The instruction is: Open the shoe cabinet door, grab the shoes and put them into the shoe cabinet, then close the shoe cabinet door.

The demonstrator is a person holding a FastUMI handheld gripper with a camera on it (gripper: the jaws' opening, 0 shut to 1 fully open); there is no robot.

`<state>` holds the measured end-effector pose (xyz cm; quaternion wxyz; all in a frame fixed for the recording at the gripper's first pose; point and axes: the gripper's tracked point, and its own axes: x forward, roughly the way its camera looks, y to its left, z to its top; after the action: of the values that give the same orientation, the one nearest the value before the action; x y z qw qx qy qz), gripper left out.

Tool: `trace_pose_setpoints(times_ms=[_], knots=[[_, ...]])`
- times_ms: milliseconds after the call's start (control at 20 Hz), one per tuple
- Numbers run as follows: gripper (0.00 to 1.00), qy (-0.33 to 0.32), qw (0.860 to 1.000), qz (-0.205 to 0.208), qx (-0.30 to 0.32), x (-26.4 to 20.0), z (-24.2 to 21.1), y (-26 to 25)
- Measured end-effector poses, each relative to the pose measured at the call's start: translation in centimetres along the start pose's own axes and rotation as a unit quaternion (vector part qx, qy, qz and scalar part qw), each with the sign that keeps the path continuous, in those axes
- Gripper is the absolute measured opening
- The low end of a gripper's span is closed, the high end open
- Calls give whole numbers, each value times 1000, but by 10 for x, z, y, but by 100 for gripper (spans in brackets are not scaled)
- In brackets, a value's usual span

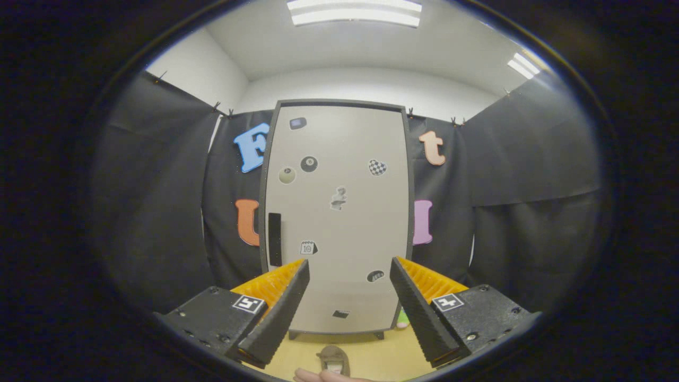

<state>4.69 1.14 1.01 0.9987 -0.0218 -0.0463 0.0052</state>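
Note:
A tall pale shoe cabinet [339, 212] with a dark frame stands straight ahead against the black booth wall. Its door is shut and dotted with several stickers. A black vertical handle [274, 239] sits on the door's left side. My gripper [350, 270] is open, held well short of the cabinet, with its two fingers framing the lower part of the door and nothing between them. On the yellowish floor below the fingers lies a brownish shoe [334, 359], toe pointing toward the cabinet. Part of a hand [323, 376] shows just beneath the shoe.
Black cloth walls [530, 212] close the booth on both sides of the cabinet. The cabinet stands on short feet [378, 335] on the wooden floor [382, 355]. Something small and green [403, 318] peeks out at the cabinet's lower right corner.

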Motion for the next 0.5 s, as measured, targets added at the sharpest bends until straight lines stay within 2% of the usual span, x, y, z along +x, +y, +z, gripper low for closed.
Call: trace_pose_setpoints(times_ms=[500], knots=[[100,23,996,80,22,87,-1,92]])
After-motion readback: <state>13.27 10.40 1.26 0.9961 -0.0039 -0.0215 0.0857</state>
